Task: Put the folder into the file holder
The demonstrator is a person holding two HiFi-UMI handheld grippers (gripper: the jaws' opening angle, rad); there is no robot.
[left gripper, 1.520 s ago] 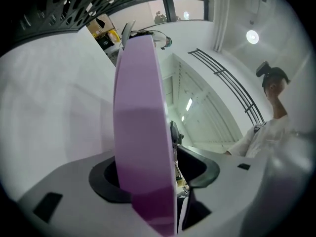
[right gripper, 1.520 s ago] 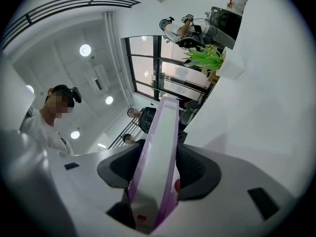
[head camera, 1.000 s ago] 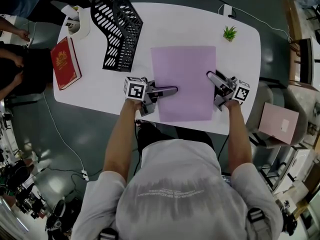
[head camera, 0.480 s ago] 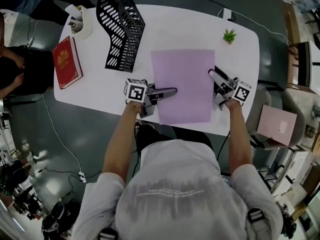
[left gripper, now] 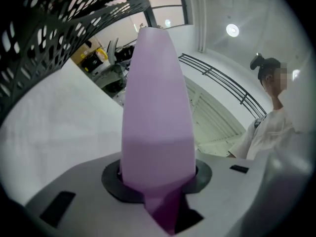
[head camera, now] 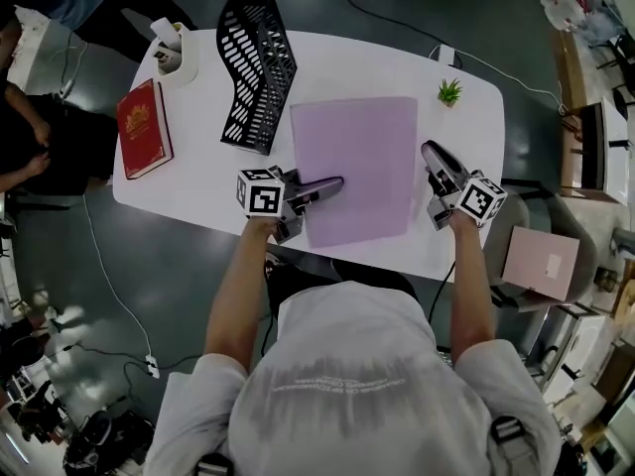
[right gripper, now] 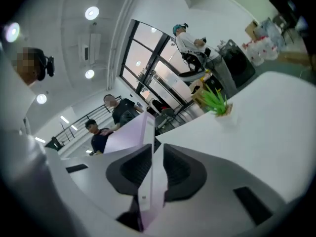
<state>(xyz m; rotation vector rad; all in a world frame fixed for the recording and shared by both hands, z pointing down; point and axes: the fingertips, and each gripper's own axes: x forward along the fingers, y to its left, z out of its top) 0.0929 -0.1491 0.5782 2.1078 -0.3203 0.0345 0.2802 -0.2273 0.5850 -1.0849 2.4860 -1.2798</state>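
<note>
The purple folder (head camera: 352, 162) is held level just above the white table (head camera: 337, 62), my two grippers on its opposite side edges. My left gripper (head camera: 335, 182) has just been closing and is shut on the folder's left edge; in the left gripper view the folder (left gripper: 155, 127) fills the gap between the jaws. My right gripper (head camera: 429, 152) has also just been closing and pinches the right edge, where the folder (right gripper: 150, 177) shows thin between the pads. The black mesh file holder (head camera: 256, 67) stands at the far left of the folder, its mesh (left gripper: 59, 23) near the left gripper.
A red book (head camera: 144, 127) and a white cup (head camera: 179, 53) lie at the table's left end. A small green plant (head camera: 449, 91) stands far right, also in the right gripper view (right gripper: 216, 100). A pink box (head camera: 541, 261) rests off the table at the right. People stand around.
Both grippers have closed on the folder's side edges and risen a little with it. The right gripper has rolled.
</note>
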